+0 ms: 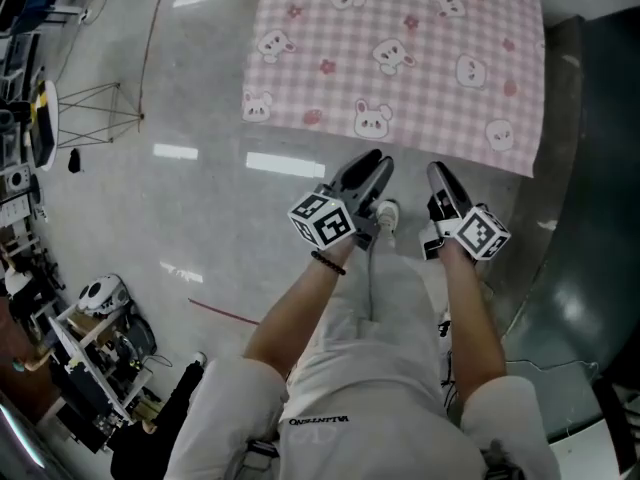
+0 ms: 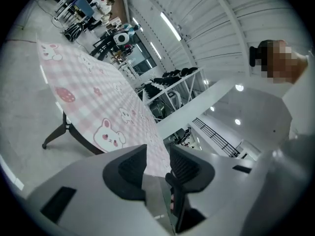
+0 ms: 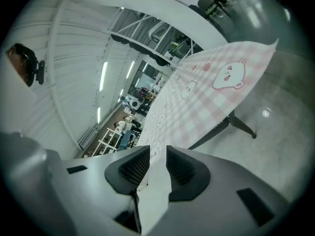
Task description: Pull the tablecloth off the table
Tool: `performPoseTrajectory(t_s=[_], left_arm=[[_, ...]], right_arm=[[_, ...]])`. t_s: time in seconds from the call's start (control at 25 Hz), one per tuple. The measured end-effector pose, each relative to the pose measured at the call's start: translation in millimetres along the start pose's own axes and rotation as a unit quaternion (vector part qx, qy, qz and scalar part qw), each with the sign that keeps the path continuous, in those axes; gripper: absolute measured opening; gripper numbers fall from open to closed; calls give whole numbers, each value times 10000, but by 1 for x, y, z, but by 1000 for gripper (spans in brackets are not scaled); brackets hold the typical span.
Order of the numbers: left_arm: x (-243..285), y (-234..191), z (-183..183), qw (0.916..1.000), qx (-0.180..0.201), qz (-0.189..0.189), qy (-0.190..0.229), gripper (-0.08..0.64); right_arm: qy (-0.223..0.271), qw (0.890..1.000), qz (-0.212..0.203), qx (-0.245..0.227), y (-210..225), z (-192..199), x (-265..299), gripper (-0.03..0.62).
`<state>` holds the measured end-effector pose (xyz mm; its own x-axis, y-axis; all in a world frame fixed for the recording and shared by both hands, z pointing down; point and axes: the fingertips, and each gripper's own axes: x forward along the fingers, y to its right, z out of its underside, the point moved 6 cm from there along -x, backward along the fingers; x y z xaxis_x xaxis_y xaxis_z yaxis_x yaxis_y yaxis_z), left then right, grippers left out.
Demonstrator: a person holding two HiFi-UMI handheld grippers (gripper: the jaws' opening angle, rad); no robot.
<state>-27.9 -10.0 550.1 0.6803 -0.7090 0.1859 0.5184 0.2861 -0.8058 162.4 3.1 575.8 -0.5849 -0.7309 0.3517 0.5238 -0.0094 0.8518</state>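
Head view is showing the left gripper (image 1: 372,168) and right gripper (image 1: 440,180) hovering just short of the near hem, each with jaws parted and gripping nothing. Beyond, the tablecloth (image 1: 400,48) is lying flat over the table (image 2: 55,135). Both should be pinching the hem squarely, well apart, then pulling evenly.

White short sleeves (image 1: 225,408) are worn, with pale trousers (image 1: 375,338) and a white shoe (image 1: 386,213). A black band (image 1: 327,262) is seen on the left wrist. The left gripper (image 1: 372,166) and right gripper (image 1: 440,176) are cased in grey, fitted with black ribbed pads (image 2: 133,168) and topped with black-and-white marker cubes (image 1: 322,218).
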Motion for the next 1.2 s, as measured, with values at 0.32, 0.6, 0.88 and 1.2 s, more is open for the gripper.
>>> performPoseTrajectory(t_s=[0.32,0.6,0.88,1.2], left_arm=[[11,-43,28,9989,-459,-27,-129,130],[27,-63,44,9971,-751,107,-107,130],[37,-79,35,9954,-936,123,172,130],[31,-101,24,9850,-1517,29,821,121]], right_arm=[[309,9985,-11,457,34,8,17,120],[540,9956,129,751,57,9,27,126],[741,9944,-2,757,62,6,37,126],[1069,9901,-23,911,72,6,40,126]])
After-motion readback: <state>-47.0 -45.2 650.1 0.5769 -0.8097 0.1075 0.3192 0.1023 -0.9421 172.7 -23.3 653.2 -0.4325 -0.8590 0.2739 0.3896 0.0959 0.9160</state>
